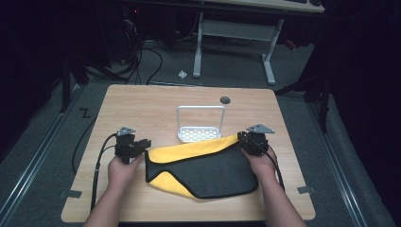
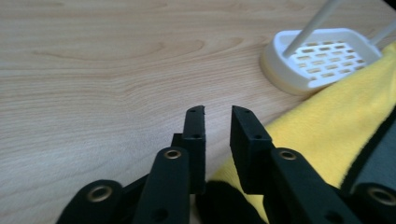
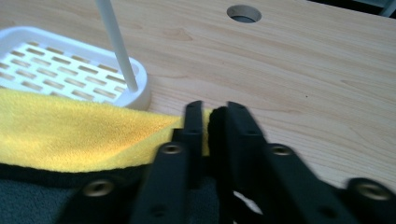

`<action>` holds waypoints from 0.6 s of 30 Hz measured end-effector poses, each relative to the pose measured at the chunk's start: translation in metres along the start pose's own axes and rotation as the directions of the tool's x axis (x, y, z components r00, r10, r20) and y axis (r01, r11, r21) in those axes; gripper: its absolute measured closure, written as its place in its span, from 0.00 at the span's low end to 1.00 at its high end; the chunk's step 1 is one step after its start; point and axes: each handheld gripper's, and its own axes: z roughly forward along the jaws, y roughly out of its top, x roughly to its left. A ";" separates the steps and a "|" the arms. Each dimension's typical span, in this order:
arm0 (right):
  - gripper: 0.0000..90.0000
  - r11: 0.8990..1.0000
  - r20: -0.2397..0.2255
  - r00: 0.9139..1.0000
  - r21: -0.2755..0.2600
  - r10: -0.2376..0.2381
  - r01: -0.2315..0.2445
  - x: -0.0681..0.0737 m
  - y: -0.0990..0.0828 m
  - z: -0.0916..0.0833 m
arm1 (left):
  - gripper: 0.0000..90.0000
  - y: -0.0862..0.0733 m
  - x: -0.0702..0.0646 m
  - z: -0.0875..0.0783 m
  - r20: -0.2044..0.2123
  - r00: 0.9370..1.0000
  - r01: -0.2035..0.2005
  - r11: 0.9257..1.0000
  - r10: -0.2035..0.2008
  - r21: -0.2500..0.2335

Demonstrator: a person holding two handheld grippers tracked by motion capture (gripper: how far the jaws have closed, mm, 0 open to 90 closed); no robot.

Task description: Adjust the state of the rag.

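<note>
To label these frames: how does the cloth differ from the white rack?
The cloth is soft, yellow and dark grey, and lies folded flat; the white rack is rigid, with a slotted base and an upright handle. The cloth is wider than the rack. Both rest on the table, touching.

A pale wooden desk [image 1: 142,101] with a white rack, in a dim room.

The white rack [image 1: 199,134] stands near the middle of the desk, a shallow slotted tray with a thin wire frame [image 1: 201,108] rising upright from its far side. Beyond it, close to the desk's far edge, is a round dark cable hole [image 1: 225,100]. On the grey floor [image 1: 236,71] behind stands a white-legged table frame [image 1: 234,35], with a small scrap of white paper [image 1: 182,74] lying just left of its foot and dark cables [image 1: 142,56] trailing further left. Two bits of grey tape [image 1: 70,193] sit at the desk's near corners.
</note>
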 end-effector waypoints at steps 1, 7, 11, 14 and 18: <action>0.77 1.000 0.002 1.000 -0.010 -0.001 0.001 -0.001 0.000 -0.004 | 0.75 -0.003 -0.004 -0.010 0.011 1.000 -0.003 1.000 0.003 -0.014; 0.87 0.997 -0.030 0.998 -0.047 -0.063 0.061 0.003 -0.017 -0.046 | 0.87 -0.042 -0.041 -0.030 0.079 0.995 -0.072 0.996 0.069 0.044; 0.99 0.990 -0.066 0.991 0.072 -0.116 0.121 0.014 -0.048 -0.035 | 1.00 -0.051 -0.038 -0.010 0.057 0.997 -0.062 0.989 0.055 0.134; 0.99 0.984 -0.081 0.989 0.114 -0.126 0.135 0.018 -0.057 -0.027 | 1.00 -0.050 -0.038 0.000 0.103 0.994 -0.051 0.986 0.035 0.158; 0.99 0.978 -0.073 0.987 0.141 -0.145 0.154 0.020 -0.062 -0.023 | 1.00 -0.053 -0.044 -0.004 0.162 0.986 -0.063 0.981 0.033 0.183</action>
